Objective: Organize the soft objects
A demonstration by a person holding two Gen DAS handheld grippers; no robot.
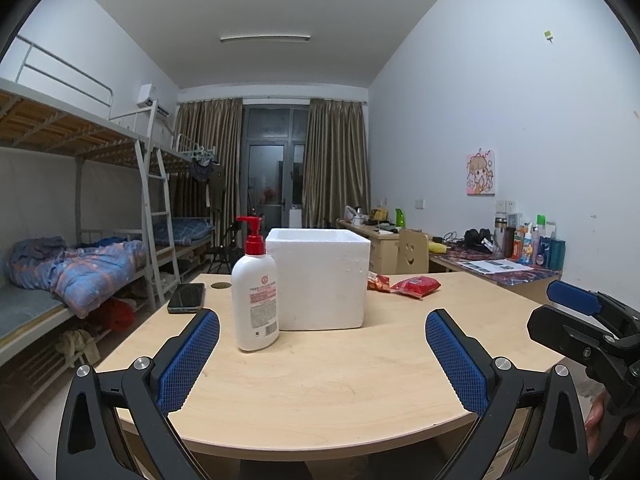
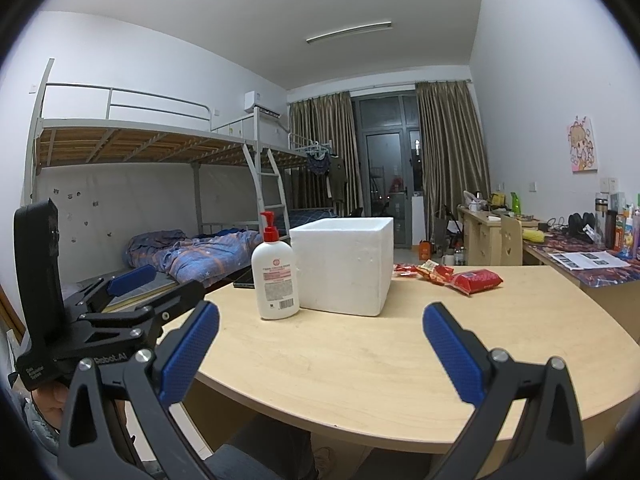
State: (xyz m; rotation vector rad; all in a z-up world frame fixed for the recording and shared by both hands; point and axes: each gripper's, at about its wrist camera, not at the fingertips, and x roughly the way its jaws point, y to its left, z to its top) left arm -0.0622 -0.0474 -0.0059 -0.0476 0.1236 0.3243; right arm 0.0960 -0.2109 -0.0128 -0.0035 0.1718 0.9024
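Observation:
A white foam box [image 1: 322, 278] [image 2: 345, 264], open at the top, stands on the light wooden table [image 1: 320, 376] [image 2: 380, 356]. A white lotion bottle with a red pump [image 1: 255, 292] [image 2: 275, 276] stands just left of it. Red soft snack packets [image 1: 416, 285] [image 2: 476, 281] and smaller ones [image 1: 378, 281] [image 2: 432, 270] lie to the right of the box. My left gripper [image 1: 322, 354] is open and empty over the table's near edge. My right gripper [image 2: 320, 350] is open and empty, also at the near edge. Each gripper shows at the side of the other's view.
A dark phone [image 1: 186, 297] lies at the table's back left. Bunk beds with a blue quilt [image 1: 76, 266] stand on the left. A cluttered desk [image 1: 500, 264] with bottles runs along the right wall. Curtains and a door are at the far end.

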